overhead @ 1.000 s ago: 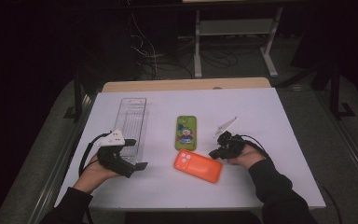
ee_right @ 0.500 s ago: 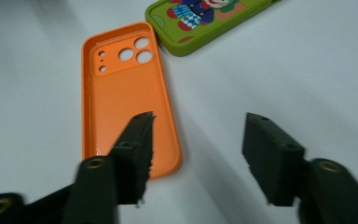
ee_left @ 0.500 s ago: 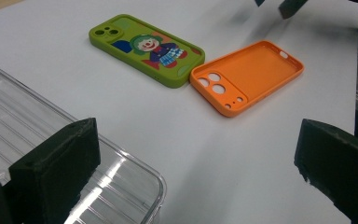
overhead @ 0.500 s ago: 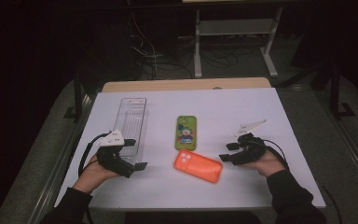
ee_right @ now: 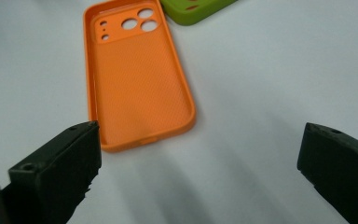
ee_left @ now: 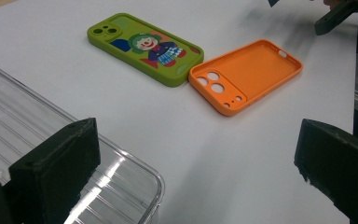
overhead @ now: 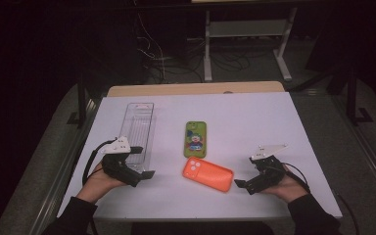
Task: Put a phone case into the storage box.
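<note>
An orange phone case [overhead: 208, 174] lies inner side up on the white table [overhead: 274, 122], its camera end touching a green clown-print case [overhead: 195, 138] behind it. My right gripper [overhead: 247, 171] rests just right of the orange case [ee_right: 140, 74]. Its jaws have just been opening and now stand wide, open [ee_right: 200, 144], with nothing pressed between them. At the table's left my left gripper [overhead: 144, 161] is open [ee_left: 196, 144] over the near corner of a clear plastic tray [ee_left: 51, 135]. It faces both the orange case [ee_left: 247, 70] and the green case [ee_left: 144, 46].
The clear tray [overhead: 139, 129] runs lengthwise along the left side of the table. Bare white tabletop lies to the right of the cases and along the front edge. Beyond the far edge are a wooden board [overhead: 196, 89], cables and dark floor.
The right gripper has drawn away to the right from the orange case, and its jaws have gone from shut to wide apart. The case stays on the table. The left hand has not moved.
</note>
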Available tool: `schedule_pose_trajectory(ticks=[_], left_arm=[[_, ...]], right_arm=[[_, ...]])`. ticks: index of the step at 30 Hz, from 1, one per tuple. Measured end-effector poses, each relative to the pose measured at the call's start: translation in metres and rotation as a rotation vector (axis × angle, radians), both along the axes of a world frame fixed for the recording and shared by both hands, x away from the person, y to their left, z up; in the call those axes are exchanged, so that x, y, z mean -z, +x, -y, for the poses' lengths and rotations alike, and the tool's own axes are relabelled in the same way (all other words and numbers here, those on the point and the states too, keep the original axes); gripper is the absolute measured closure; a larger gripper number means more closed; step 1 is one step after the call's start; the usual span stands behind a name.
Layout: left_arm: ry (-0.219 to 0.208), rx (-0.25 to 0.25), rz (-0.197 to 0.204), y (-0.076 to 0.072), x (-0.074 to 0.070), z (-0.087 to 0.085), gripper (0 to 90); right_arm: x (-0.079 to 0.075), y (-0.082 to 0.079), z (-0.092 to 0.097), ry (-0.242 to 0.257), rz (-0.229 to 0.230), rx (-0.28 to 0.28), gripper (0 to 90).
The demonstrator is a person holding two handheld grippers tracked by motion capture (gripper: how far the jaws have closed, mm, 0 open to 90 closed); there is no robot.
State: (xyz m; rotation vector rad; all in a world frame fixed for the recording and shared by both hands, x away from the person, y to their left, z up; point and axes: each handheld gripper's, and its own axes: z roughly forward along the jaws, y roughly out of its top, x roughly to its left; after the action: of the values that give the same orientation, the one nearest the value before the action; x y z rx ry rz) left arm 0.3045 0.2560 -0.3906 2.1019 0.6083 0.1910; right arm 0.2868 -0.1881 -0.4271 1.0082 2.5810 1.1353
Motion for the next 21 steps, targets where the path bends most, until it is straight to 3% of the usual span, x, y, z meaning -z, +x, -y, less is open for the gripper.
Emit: schedule_pose_trajectory(ticks=[4,12,21], left_arm=[[0.001,0.001,0.002,0.000,0.000,0.000,0.0],[0.008,0.007,0.001,0.000,0.001,0.001,0.0],[0.009,0.008,0.000,0.000,0.000,0.001,0.0]], right_arm=[[-0.003,0.000,0.000,0.009,-0.010,-0.011,0.0],[-0.013,0.003,-0.007,-0.038,-0.043,-0.049,0.0],[-0.025,0.010,-0.021,-0.049,-0.026,-0.090,0.0]])
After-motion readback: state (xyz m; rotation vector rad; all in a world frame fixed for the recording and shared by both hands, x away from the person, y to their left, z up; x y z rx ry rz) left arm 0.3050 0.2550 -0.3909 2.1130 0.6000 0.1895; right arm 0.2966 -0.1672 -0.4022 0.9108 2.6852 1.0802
